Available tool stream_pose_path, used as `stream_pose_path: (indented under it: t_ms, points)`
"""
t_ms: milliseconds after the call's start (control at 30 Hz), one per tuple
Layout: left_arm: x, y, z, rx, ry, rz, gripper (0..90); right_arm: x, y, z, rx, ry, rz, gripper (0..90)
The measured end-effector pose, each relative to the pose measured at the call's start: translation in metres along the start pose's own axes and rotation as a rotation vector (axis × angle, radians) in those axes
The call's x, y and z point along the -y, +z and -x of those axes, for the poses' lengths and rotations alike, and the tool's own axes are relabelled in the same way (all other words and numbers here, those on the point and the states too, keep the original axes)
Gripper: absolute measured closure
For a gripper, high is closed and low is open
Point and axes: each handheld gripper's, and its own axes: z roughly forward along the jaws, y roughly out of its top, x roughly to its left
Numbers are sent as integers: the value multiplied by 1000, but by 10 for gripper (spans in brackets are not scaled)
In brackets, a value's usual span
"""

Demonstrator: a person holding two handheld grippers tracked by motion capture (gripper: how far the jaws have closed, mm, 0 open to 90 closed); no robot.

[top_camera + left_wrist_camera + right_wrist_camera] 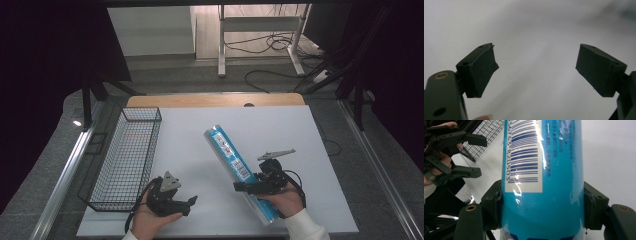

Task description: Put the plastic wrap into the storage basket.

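the right tongs point(541, 202) pinch a blue tube point(541, 170) near its end (likely bound for the wire basket point(127, 155) at the table's left edge), left tongs point(536, 67) spread empty.

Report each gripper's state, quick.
Left gripper: open, fingers apart, nothing between them.
Right gripper: shut on the blue tube.

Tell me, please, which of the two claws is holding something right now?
The right claw: its jaws are shut on the blue tube, pressing both sides just below the barcode. The left claw, near the wire basket, is open with nothing between its jaws.
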Motion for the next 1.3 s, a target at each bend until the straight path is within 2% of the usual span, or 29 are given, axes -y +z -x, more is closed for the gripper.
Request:
stream_pose_path:
  t_ms: [67, 100, 200, 233, 267, 333, 367, 400, 433, 467, 500, 533, 567, 600, 633, 700, 767, 800, 933, 1100, 1133, 1233, 1300]
  points:
    - [-2, 0, -1, 45, -39, 15, 161, 0, -1, -1, -2, -3, 4, 325]
    - [-2, 0, -1, 45, -39, 15, 161, 0, -1, -1, -2, -3, 4, 325]
    - [-13, -5, -4, 184, -124, 80, 146, 0, -4, -4, 2, -12, 14, 325]
    - [-13, -5, -4, 184, -124, 80, 136, 1, -4, -4, -1, -13, 19, 325]
    - [-22, -7, -6, 275, -172, 137, 127, 1, -4, -5, 0, -12, 21, 325]
    - [-32, -3, -6, 364, -203, 171, 109, 2, -4, -5, -2, -14, 23, 325]
    - [-32, -3, -6, 364, -203, 171, 99, 2, -4, -5, -1, -13, 21, 325]
    - [-38, 3, -6, 418, -224, 173, 88, 2, -3, -5, -1, -13, 25, 325]
    - [-41, 6, -6, 449, -238, 178, 88, 2, -3, -5, -1, -13, 25, 325]
    - [-49, 14, -6, 515, -274, 199, 83, 3, -2, -5, -4, -11, 25, 325]
    - [-52, 18, -6, 536, -284, 205, 78, 3, -1, -6, -3, -11, 25, 325]
    - [-52, 18, -6, 536, -284, 205, 76, 3, -1, -6, -3, -11, 25, 325]
    - [-55, 23, -6, 560, -304, 212, 76, 3, 0, -6, -4, -10, 27, 325]
    - [-58, 33, -10, 612, -352, 207, 75, 3, 1, -6, -12, -6, 31, 325]
    - [-59, 38, -11, 640, -379, 208, 76, 3, 1, -7, -17, -3, 35, 325]
    - [-60, 41, -12, 657, -392, 212, 78, 3, 2, -7, -21, -2, 37, 324]
    - [-64, 50, -11, 701, -414, 218, 84, 3, 4, -10, -20, -14, 37, 325]
    - [-65, 52, -11, 709, -419, 217, 85, 3, 6, -11, -23, -18, 39, 325]
    - [-69, 63, -11, 721, -462, 211, 118, 2, 12, -14, -44, -18, 45, 325]
    - [-70, 72, -10, 727, -473, 200, 168, 0, 19, -18, -49, -32, 55, 324]
    - [-72, 76, -9, 728, -492, 191, 188, -1, 21, -20, -50, -34, 57, 324]
    - [-72, 78, -10, 740, -505, 184, 236, -1, 24, -22, -53, -40, 59, 324]
    - [-72, 80, -14, 774, -548, 167, 259, -1, 25, -22, -44, -43, 65, 324]
